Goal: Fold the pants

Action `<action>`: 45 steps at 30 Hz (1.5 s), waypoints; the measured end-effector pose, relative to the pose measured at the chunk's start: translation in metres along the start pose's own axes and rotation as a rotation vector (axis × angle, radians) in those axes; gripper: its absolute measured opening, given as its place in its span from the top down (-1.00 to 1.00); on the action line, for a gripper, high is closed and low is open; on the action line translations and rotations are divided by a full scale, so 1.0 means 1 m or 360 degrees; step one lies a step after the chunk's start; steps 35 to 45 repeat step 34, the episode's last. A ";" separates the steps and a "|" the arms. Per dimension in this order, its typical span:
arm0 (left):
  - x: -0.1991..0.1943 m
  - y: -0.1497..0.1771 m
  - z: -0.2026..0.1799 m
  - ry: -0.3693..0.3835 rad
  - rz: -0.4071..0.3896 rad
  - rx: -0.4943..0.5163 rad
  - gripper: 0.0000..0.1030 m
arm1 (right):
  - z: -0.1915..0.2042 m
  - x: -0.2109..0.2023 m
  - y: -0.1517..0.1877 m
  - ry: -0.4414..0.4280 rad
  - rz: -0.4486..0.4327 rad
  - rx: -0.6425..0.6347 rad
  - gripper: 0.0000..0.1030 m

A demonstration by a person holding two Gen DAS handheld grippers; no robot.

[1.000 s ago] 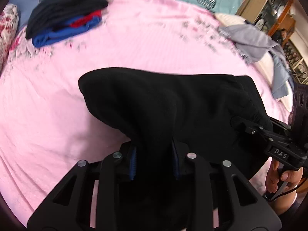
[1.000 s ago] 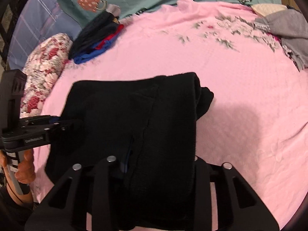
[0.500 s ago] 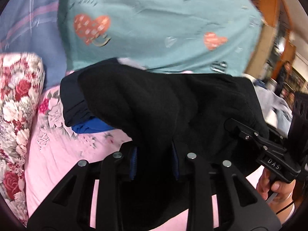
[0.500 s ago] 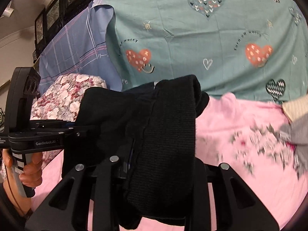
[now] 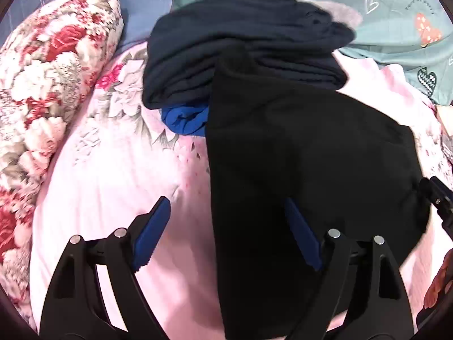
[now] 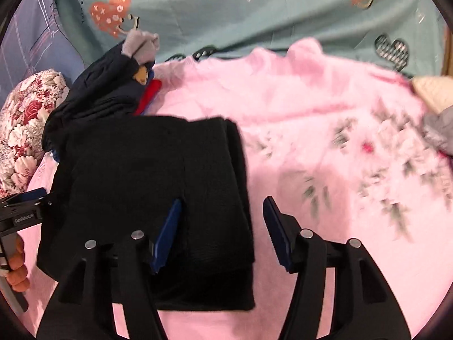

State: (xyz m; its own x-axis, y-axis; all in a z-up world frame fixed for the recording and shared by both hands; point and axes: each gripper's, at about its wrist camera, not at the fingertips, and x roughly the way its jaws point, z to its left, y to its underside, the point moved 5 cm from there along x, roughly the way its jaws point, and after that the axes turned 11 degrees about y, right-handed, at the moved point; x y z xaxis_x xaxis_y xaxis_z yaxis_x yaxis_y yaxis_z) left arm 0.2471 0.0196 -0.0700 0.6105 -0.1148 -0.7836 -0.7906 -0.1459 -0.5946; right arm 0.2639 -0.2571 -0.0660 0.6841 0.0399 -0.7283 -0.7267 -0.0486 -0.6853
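The folded black pants (image 5: 305, 153) lie on the pink bedsheet (image 5: 113, 187), their far end against a stack of folded dark clothes (image 5: 240, 48). My left gripper (image 5: 226, 235) is open; its right finger lies on the pants' left edge, its left finger over the sheet. In the right wrist view the pants (image 6: 158, 187) lie at lower left. My right gripper (image 6: 223, 229) is open, its jaws standing either side of the pants' right edge. The left gripper shows there at the far left (image 6: 25, 209).
The stack holds navy, blue (image 5: 184, 119) and red (image 6: 148, 96) folded clothes. A floral pillow (image 5: 42, 85) lies to the left. A teal heart-print sheet (image 6: 254, 11) hangs behind the bed. Grey clothes (image 6: 438, 130) lie at the right.
Both grippers carried the folded pants through the air to the stack by the pillow, set them down on the bed and opened.
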 end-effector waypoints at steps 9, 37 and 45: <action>-0.077 0.060 -0.032 -0.0047 -0.0163 0.0129 -0.96 | 0.026 -0.097 0.017 -0.0028 -0.0210 -0.0065 -0.81; -0.062 0.096 -0.030 0.0034 -0.0044 0.0103 -0.96 | 0.020 -0.087 0.070 0.0013 -0.0100 0.0023 -0.82; -0.062 0.096 -0.030 0.0034 -0.0044 0.0103 -0.96 | 0.020 -0.087 0.070 0.0013 -0.0100 0.0023 -0.82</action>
